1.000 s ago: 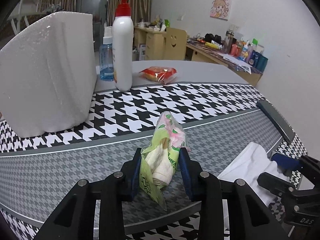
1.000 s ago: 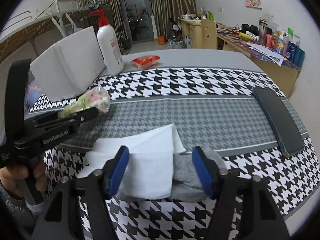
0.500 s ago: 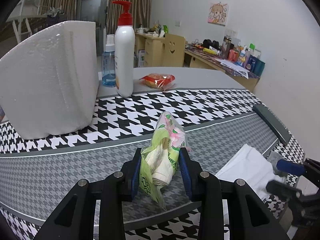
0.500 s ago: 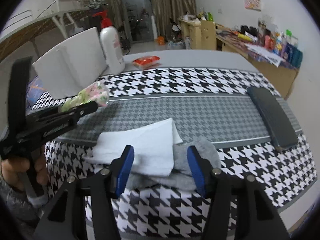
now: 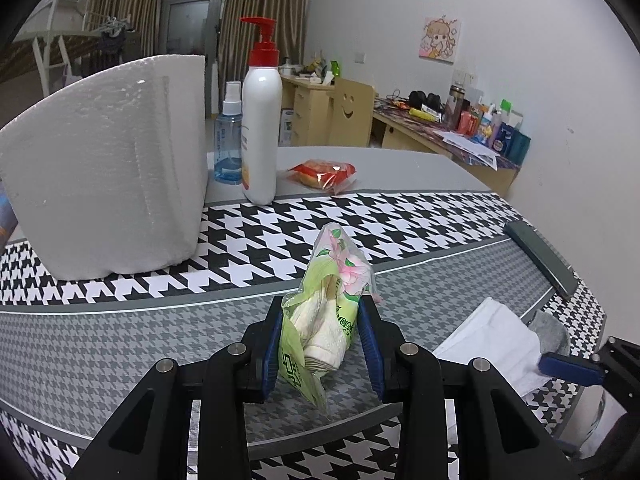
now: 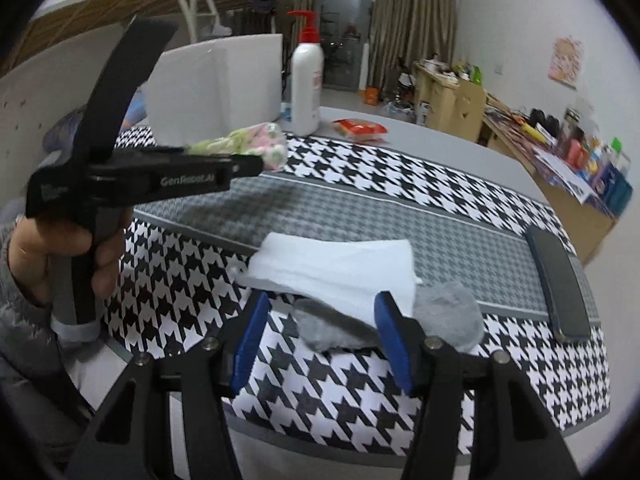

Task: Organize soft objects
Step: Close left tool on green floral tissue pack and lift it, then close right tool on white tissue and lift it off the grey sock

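Note:
My left gripper (image 5: 320, 344) is shut on a green flowered tissue pack (image 5: 328, 300) and holds it upright above the grey houndstooth band of the table. The right wrist view shows that pack (image 6: 248, 146) sticking out of the left gripper (image 6: 160, 178), which a hand holds at the left. My right gripper (image 6: 322, 336) is open and hovers near the table's front edge. A grey sock (image 6: 448, 316) lies partly between its blue pads, which do not press on it. A folded white cloth (image 6: 336, 264) overlaps the sock just beyond the fingertips.
A white foam block (image 5: 108, 168) stands at the back left, with a red-pump lotion bottle (image 5: 260, 136) and a blue spray bottle (image 5: 228, 148) beside it. A red snack packet (image 5: 324, 172) lies behind them. A dark flat case (image 6: 560, 280) lies at the right edge.
My right gripper has rolled and drawn back toward the front edge, so the white cloth now lies beyond its tips; its jaws have narrowed a little. The left gripper still holds the tissue pack.

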`<state>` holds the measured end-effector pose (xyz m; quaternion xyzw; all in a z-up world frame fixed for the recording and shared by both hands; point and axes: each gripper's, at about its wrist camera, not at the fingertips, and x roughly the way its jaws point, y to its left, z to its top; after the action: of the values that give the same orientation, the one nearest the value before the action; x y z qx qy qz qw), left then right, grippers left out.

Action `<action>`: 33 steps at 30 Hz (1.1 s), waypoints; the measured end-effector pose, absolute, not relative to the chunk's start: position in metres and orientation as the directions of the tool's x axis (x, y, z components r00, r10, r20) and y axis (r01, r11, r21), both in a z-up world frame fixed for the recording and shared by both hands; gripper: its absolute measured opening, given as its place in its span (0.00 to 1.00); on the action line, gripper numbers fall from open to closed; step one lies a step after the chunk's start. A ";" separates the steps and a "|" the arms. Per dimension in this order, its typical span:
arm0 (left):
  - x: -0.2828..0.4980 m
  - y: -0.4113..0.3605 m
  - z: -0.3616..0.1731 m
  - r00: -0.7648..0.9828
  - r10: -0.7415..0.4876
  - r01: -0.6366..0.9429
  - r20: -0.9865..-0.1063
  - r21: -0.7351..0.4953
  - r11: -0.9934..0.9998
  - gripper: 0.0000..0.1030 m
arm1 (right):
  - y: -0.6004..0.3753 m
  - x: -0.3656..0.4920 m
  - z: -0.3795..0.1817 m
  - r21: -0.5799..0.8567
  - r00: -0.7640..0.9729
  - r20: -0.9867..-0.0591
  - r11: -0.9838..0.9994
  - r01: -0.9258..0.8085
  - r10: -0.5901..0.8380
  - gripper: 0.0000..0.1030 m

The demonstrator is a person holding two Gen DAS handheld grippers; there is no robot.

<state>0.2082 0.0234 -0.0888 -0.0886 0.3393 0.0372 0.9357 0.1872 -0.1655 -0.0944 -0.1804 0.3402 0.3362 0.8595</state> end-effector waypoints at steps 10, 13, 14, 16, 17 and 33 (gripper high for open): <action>0.205 0.023 -0.086 0.768 -0.003 -0.127 -0.641 -0.157 0.979 0.36 | -0.140 0.199 -0.104 -0.138 0.522 -0.728 0.650 -0.747 0.445 0.59; 0.205 0.024 -0.086 0.768 -0.004 -0.130 -0.641 -0.162 0.978 0.36 | -0.133 0.206 -0.107 -0.121 0.500 -0.740 0.642 -0.757 0.450 0.59; 0.205 0.024 -0.086 0.767 -0.006 -0.129 -0.642 -0.164 0.978 0.36 | -0.132 0.208 -0.108 -0.116 0.492 -0.743 0.637 -0.762 0.454 0.59; 0.205 0.025 -0.086 0.766 -0.010 -0.130 -0.643 -0.170 0.977 0.36 | -0.128 0.212 -0.111 -0.108 0.472 -0.757 0.627 -0.772 0.452 0.59; 0.205 0.025 -0.086 0.765 -0.012 -0.130 -0.643 -0.173 0.976 0.36 | -0.127 0.213 -0.112 -0.103 0.466 -0.761 0.625 -0.774 0.452 0.59; 0.206 0.024 -0.088 0.763 -0.020 -0.128 -0.646 -0.182 0.975 0.36 | -0.112 0.237 -0.116 -0.083 0.422 -0.801 0.619 -0.781 0.425 0.46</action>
<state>0.2058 0.0241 -0.0879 -0.1082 0.3428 0.0290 0.9327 0.2366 -0.1125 -0.1163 -0.2292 0.3886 0.3717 0.8114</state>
